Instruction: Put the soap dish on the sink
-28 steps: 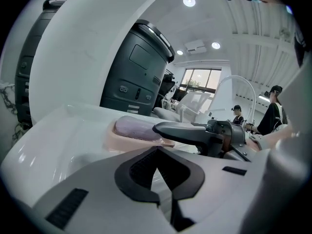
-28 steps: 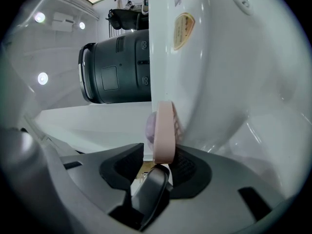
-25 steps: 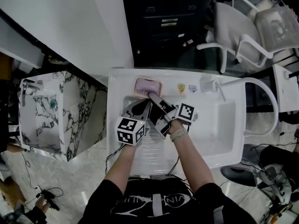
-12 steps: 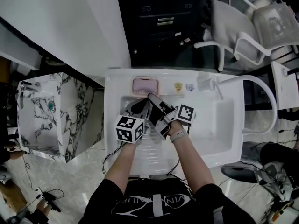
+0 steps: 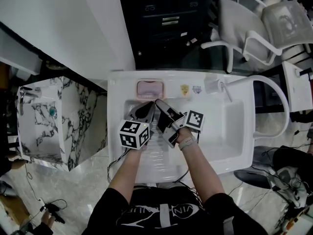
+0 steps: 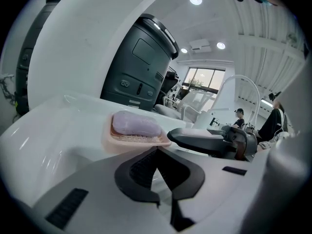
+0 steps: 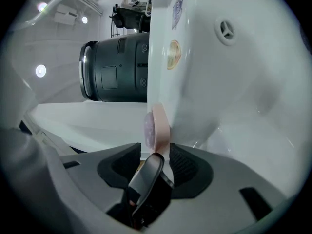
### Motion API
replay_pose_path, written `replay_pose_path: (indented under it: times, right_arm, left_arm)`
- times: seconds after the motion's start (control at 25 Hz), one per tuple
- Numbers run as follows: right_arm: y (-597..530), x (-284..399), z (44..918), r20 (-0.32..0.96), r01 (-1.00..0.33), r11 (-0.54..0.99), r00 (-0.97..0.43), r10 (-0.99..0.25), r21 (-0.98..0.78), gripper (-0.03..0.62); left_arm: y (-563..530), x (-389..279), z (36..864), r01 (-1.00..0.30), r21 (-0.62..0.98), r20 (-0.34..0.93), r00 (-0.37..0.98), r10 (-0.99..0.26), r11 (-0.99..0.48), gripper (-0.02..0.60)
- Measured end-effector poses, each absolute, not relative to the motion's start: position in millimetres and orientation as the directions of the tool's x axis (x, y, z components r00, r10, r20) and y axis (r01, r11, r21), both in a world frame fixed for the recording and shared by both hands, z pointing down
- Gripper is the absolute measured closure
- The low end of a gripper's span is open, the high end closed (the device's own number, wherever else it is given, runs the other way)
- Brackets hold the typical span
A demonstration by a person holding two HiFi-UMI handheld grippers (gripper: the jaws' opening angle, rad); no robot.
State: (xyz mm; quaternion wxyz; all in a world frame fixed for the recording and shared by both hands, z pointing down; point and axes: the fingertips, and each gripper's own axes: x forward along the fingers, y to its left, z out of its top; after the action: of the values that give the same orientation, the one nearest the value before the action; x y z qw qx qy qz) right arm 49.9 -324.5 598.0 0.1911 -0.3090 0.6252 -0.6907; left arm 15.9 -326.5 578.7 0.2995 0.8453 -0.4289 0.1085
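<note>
Forearms: both reach in from the bottom edge, over the front rim of the sink (image 5: pixel 115 131).
Left gripper (image 5: pixel 143 110): jaws together and nothing in them. It hangs over the basin, pointing at the back ledge.
Right gripper (image 5: pixel 159 105): jaws spread wide, gripping nothing. It is rolled onto its side, close beside the left one, with its tips just in front of the dish. I can't call whether they touch it.
Soap dish (image 5: pixel 149 88): sitting flat on the sink's back ledge, left of centre, behind the basin.
Dish, the look: pale pink, a rounded rectangle with a ribbed tray on top.
Soap (image 6: pixel 135 124): a lilac oval bar lying in the dish.
Stickers (image 5: pixel 185 88): two small ones on the ledge, to the right of the dish.
Beyond: a dark cabinet (image 5: pixel 166 18) and white chairs (image 5: pixel 244 28).
</note>
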Motion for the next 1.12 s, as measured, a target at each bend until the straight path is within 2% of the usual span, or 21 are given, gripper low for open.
replay_pose_path:
  times: [0.16,0.28,0.4,0.48,0.56,0.84,1.12]
  right_arm:
    - [-320,54,596,0.201,-0.144,-0.14,-0.731,-0.652,-0.98,0.425]
    - [-313,59,590,0.203,-0.174,-0.109,-0.728,-0.655,-0.979,0.482]
    - [-307,65,584,0.241,-0.258,-0.073,-0.711,-0.661,-0.963,0.529]
    - [-304,64,572,0.235,-0.309,-0.006,-0.709,-0.665,-0.951,0.542]
    - [-305,56,552,0.181,-0.352,0.136,-0.731,-0.658,-0.926,0.549]
    - [-287,57,521,0.27,-0.657,0.398,-0.678,-0.684,-0.64,0.556]
    - [-262,64,486,0.27,-0.804,0.493,-0.582,-0.767,-0.332,0.559]
  left_arm:
    - [-323,18,576,-0.791,0.407,0.445,0.609,-0.657,-0.457,0.569]
    - [-316,21,570,-0.789,0.397,0.438,0.612,-0.658,-0.47,0.568]
    - [-312,18,561,-0.787,0.38,0.422,0.615,-0.667,-0.486,0.569]
    - [-310,14,554,-0.789,0.364,0.404,0.612,-0.679,-0.495,0.569]
    - [-306,9,546,-0.791,0.349,0.386,0.611,-0.692,-0.503,0.569]
    - [-291,-8,511,-0.8,0.274,0.31,0.599,-0.738,-0.534,0.569]
    - [-267,-41,478,-0.817,0.217,0.236,0.575,-0.783,-0.534,0.569]
